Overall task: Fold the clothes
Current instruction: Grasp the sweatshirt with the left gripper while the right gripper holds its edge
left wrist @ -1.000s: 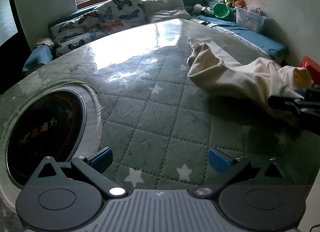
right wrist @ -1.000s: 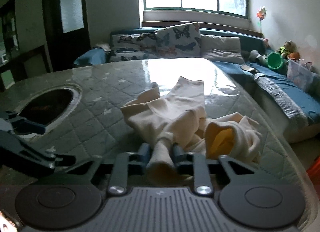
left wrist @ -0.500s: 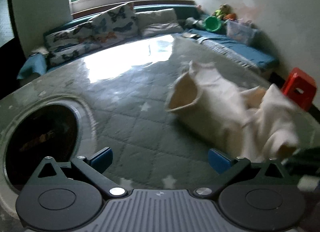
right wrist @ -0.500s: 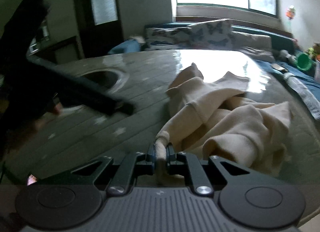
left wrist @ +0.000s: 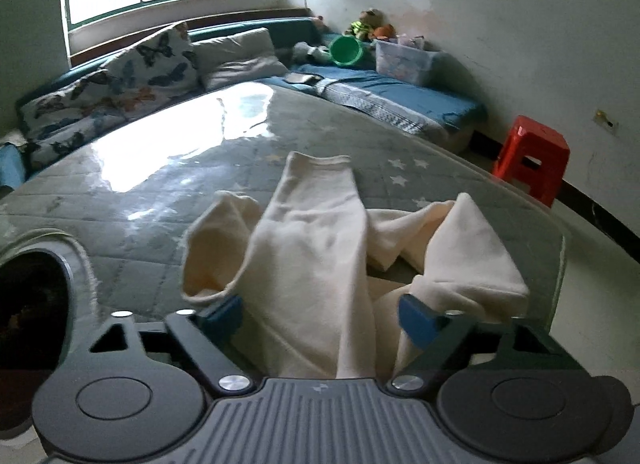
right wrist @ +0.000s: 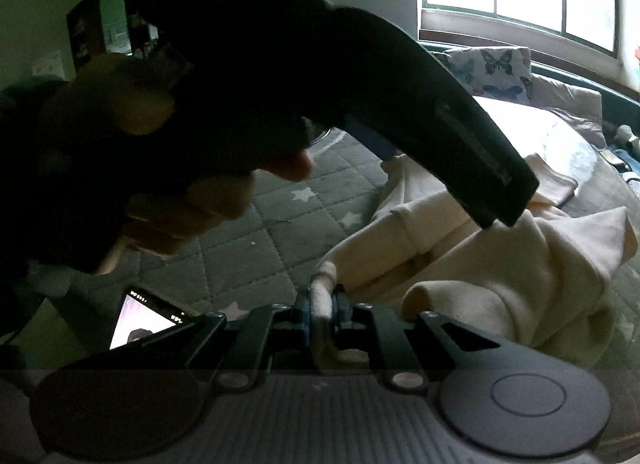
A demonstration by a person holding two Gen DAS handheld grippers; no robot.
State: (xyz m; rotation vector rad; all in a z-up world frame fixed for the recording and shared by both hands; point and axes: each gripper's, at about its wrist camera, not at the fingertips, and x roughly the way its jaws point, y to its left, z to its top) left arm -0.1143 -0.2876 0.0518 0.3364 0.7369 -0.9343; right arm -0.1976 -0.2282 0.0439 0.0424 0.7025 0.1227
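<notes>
Left gripper (left wrist: 320, 314): jaws stood apart, just closing in from a wider spread; a cream garment (left wrist: 316, 264) is draped between the blue pads (left wrist: 416, 318), not yet pinched, the rest bunched ahead on the quilted mattress (left wrist: 160, 192). A red stool (left wrist: 532, 160) is seen far ahead to the right. Right gripper (right wrist: 320, 304): clenched on a thin fold of the same garment, whose bulk lies ahead and right. The left hand (right wrist: 160, 184) is seen up-left of it.
</notes>
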